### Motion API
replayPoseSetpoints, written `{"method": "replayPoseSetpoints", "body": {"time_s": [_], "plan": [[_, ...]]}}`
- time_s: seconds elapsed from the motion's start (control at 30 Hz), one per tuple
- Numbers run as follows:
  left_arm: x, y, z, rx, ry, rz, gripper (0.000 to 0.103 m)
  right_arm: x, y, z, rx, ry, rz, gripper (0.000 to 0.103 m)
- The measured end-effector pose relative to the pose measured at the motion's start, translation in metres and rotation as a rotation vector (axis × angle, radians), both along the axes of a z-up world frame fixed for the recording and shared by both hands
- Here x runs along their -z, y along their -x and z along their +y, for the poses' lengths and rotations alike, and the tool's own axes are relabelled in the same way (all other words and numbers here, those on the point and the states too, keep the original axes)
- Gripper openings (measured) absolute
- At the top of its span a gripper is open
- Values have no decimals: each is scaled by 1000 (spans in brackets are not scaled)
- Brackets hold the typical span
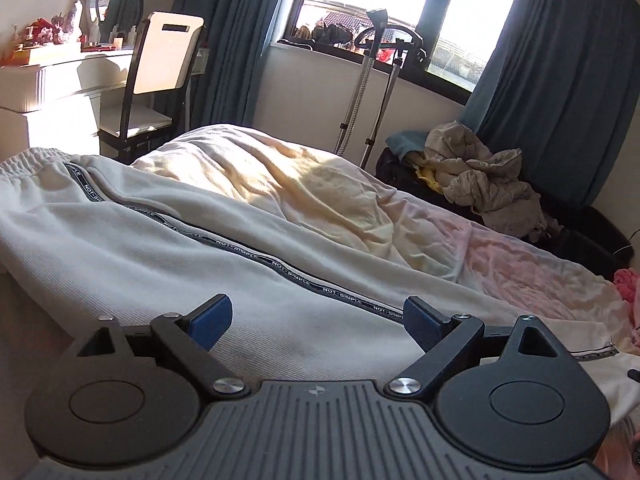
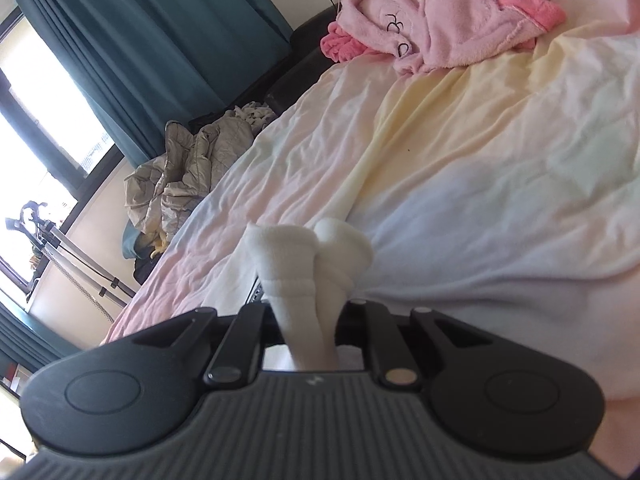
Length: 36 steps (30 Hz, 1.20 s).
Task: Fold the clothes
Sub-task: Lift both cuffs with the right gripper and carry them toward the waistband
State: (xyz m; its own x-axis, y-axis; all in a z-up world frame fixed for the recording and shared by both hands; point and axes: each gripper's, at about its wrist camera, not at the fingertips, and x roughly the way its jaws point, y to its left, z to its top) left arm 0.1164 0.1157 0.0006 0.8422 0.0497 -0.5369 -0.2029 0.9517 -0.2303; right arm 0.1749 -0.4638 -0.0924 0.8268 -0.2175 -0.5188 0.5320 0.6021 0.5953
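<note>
While the white trousers (image 1: 168, 240) lie spread along the bed (image 2: 460, 168), their bunched cuff (image 2: 308, 264) is pinched by the right claw (image 2: 306, 320); the left claw (image 1: 318, 320) is held open, empty, above them.

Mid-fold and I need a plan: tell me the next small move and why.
Probably close the left gripper on the pants under it. It is open, low over the fabric beside the printed stripe, holding nothing, while the right gripper is already shut on a bunched white end. Both ends need holding to carry a fold over.
</note>
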Motion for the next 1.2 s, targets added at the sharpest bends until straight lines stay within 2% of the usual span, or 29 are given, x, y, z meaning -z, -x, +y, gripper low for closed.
{"method": "replayPoseSetpoints", "body": {"time_s": [0.13,0.43,0.53,0.67,0.83,0.93,1.07,1.2], "plan": [[21,-20,-17,-3,-46,25,94,7,1,-8,28,-70,-3,12],[43,-31,-44,9,-240,66,97,-1,0,3,34,-14,1,12],[37,-26,-43,-4,-208,30,97,-3,1,4,38,-24,-2,12],[29,-18,-45,27,-164,-7,97,-11,5,7,32,-41,-40,12],[40,-22,-51,41,-214,33,97,-14,2,12,26,-21,-40,12],[37,-20,-59,50,-257,21,97,-15,2,13,23,-12,-36,12],[35,-19,-66,82,-264,8,97,-15,2,15,22,10,-32,12],[43,-27,-66,81,-293,62,97,-16,-1,17,17,48,-30,12]]}}
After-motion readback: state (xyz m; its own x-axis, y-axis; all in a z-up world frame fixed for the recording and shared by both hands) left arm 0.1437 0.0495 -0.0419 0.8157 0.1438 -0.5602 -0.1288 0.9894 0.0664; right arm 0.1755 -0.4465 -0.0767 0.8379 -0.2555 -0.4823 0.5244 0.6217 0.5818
